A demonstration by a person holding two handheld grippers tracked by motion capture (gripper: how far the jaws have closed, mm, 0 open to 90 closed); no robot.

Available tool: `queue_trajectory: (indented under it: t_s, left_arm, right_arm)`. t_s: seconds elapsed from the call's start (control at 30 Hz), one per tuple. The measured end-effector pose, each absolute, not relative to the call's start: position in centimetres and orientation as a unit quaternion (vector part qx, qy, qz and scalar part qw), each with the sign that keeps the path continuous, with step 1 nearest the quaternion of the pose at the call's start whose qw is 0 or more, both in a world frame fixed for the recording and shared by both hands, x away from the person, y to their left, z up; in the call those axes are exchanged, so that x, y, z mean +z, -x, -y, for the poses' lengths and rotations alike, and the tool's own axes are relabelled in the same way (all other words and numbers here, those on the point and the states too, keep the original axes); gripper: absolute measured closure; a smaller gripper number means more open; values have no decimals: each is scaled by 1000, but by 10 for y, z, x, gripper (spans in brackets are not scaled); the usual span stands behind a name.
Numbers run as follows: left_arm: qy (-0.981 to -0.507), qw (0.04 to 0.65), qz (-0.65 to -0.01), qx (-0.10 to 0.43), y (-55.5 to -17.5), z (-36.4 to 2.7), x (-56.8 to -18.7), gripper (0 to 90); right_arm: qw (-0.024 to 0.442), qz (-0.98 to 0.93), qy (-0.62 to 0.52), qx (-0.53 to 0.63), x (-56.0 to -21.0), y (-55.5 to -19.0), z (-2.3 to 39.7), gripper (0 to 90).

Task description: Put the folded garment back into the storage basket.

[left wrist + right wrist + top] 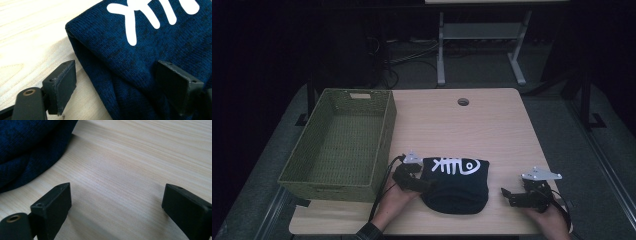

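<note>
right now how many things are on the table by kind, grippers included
knit hat: 1
woven basket: 1
grippers: 2, left gripper and right gripper
total: 4

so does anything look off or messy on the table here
Nothing stands out. The folded navy knit lies flat beside the green basket; the left tongs straddle its edge, open.

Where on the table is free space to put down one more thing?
The widest bare patch is the far half of the table, between the woven basket and the right edge, beyond the dark knit garment. A smaller strip lies between the garment and the right claw. The near edge is crowded: the left claw straddles the garment's fold. The basket looks empty.
</note>
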State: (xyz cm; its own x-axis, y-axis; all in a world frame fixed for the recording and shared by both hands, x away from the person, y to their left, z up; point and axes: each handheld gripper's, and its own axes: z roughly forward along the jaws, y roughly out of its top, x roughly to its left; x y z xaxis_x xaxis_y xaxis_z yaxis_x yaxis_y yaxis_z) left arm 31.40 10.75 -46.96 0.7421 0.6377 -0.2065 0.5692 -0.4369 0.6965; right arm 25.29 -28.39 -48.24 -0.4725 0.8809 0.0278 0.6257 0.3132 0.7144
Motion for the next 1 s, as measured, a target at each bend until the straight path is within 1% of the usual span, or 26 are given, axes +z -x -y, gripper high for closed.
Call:
queue_trajectory:
  t_s: [0.2, 0.27, 0.3, 0.37, 0.63, 0.73, 0.8, 1.0]
  left_arm:
    - [-850, 397, -345, 41, -313, -107, -470, 266]
    - [-851, 399, -340, 34, -313, -107, -470, 326]
    - [-852, 400, -338, 30, -313, -107, -469, 342]
    - [-851, 403, -337, 19, -313, -107, -469, 421]
    - [-850, 409, -332, -10, -315, -108, -469, 606]
    - [-857, 402, -323, -3, -314, -105, -466, 664]
    - [-862, 395, -317, 7, -313, -103, -464, 688]
    - [-865, 390, -315, 20, -312, -101, -460, 705]
  right_arm:
    - [188, -789, -476, 340, -482, -253, 284, 83]
    - [188, -789, -477, 339, -482, -253, 284, 83]
    - [188, -789, -476, 340, -482, -253, 284, 83]
    - [188, -789, -476, 340, -482, -253, 284, 83]
    - [186, -790, -476, 340, -482, -253, 283, 83]
    - [186, -790, -476, 340, -482, -253, 283, 83]
    - [186, -790, -475, 340, -482, -253, 283, 83]
    - [186, -790, -475, 340, -482, -253, 283, 83]
